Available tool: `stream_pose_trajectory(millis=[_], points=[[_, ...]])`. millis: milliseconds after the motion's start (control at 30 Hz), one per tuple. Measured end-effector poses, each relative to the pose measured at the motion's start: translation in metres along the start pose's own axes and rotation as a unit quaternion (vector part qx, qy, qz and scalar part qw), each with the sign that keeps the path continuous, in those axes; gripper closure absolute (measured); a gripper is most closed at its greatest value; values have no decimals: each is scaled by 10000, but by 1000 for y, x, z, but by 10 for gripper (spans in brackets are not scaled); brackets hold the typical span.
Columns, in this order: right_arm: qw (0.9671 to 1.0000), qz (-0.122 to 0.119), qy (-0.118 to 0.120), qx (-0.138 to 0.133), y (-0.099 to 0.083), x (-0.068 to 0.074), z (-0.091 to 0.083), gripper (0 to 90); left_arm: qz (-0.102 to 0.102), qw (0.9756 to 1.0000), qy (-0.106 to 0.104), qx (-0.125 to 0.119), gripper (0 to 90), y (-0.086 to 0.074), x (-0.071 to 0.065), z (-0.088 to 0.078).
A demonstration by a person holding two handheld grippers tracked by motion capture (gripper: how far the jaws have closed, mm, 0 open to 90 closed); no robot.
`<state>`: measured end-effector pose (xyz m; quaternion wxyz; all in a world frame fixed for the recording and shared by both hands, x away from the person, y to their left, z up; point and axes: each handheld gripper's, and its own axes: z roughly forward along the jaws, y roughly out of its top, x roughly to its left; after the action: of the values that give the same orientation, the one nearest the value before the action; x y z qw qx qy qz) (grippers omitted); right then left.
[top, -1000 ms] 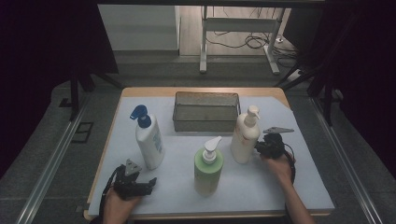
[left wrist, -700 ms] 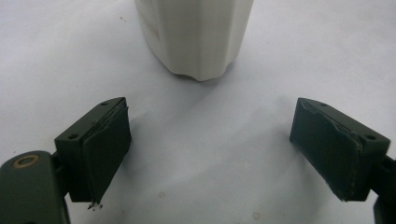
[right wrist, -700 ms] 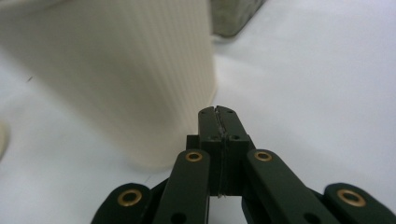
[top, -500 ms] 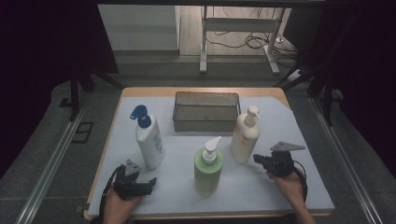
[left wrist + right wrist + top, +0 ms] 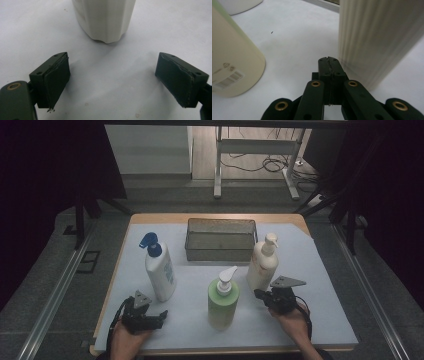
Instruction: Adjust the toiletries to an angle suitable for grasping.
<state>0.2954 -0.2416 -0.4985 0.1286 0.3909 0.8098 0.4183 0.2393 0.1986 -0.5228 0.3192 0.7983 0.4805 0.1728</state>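
Cream ribbed plastic pump bottle [image 5: 262,264] stands upright, nozzle pointing right, just beside my clenched, empty right gripper [image 5: 260,295].

The desk [image 5: 320,320], covered with white paper, carries a mesh basket [image 5: 220,240] far, three pump bottles nearer.

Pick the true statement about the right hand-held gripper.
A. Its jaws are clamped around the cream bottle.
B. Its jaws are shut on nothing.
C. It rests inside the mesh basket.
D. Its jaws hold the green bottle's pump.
B: the right hand-held gripper has its jaws pressed together with nothing between them, beside the cream bottle.
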Motion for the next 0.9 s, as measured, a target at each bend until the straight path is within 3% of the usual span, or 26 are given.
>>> stream_pose_trajectory(millis=[133,167,533,900], points=[[10000,-54,-77,-15,1,2,5,891,0,10000,-1,0,123,0,0,0],[9998,-87,-200,-6,2,2,7,892,1,10000,-1,1,123,0,0,0],[9998,-92,-191,15,-2,-5,4,892,0,10000,0,0,123,0,0,0],[9994,-37,-340,67,-6,-17,-4,891,1,10000,-1,-1,124,0,0,0]])
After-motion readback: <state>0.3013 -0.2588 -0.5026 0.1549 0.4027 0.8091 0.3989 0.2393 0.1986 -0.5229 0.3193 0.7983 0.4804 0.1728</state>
